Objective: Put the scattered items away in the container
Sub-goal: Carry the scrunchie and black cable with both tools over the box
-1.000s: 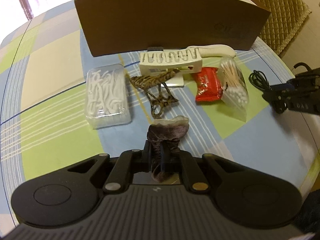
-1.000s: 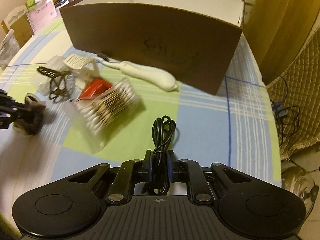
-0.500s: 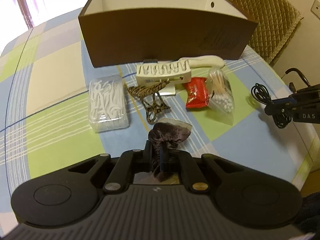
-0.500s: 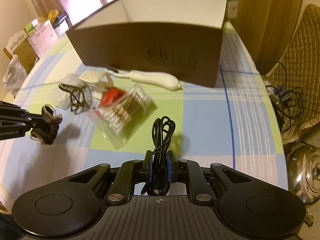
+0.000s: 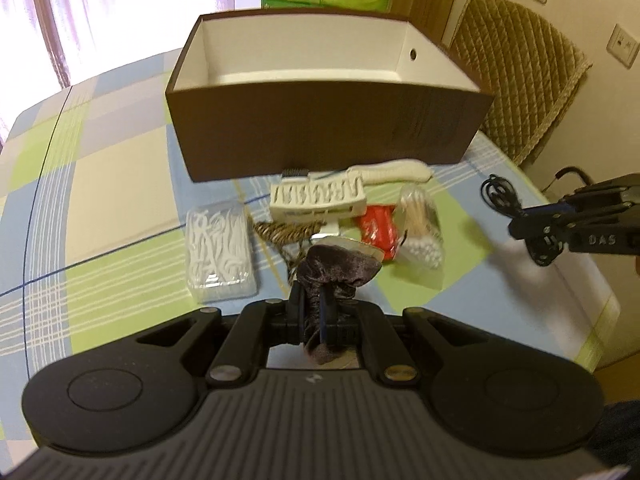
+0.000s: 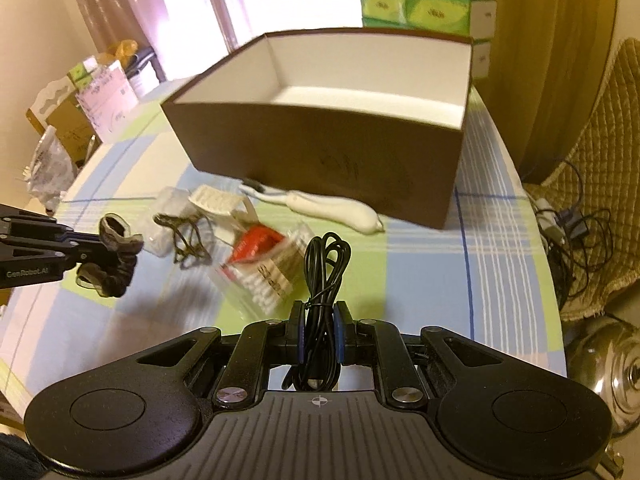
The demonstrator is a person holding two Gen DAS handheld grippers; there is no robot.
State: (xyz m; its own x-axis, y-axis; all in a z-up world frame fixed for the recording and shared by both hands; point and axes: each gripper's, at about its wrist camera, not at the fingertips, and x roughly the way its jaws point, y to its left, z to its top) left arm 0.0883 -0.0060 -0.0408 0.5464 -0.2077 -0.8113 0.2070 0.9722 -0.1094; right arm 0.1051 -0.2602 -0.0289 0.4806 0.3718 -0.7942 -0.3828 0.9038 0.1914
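The brown container (image 5: 320,136) stands at the far side of the bench (image 5: 100,200), open at the top, and what shows of its white inside is bare: nothing has gone in yet. Two items are off the bench and on their way. The rest lie in a loose cluster just in front of the container's near wall: a clear case of floss picks (image 5: 220,252), a white comb-like rack (image 5: 318,198), a white-handled brush (image 5: 394,170) close against the container, a patterned hair clip (image 5: 280,232), a red packet (image 5: 378,230) and a bag of cotton swabs (image 5: 420,228). By that count the task is barely begun, with the first drop-off pending and six pieces left to collect.

The left tool (image 5: 318,314) is pressed together on a dark velvet scrunchie (image 5: 336,268), which bulges out above the jaws and hangs clear of the bench, short of the container. The right tool (image 6: 320,322) is closed just as tightly on a coiled black cable (image 6: 326,264), its loops standing up between the blue-padded jaws, likewise in the air and not yet over the container's rim. Both tools sit on the near side of the cluster, well apart from each other.
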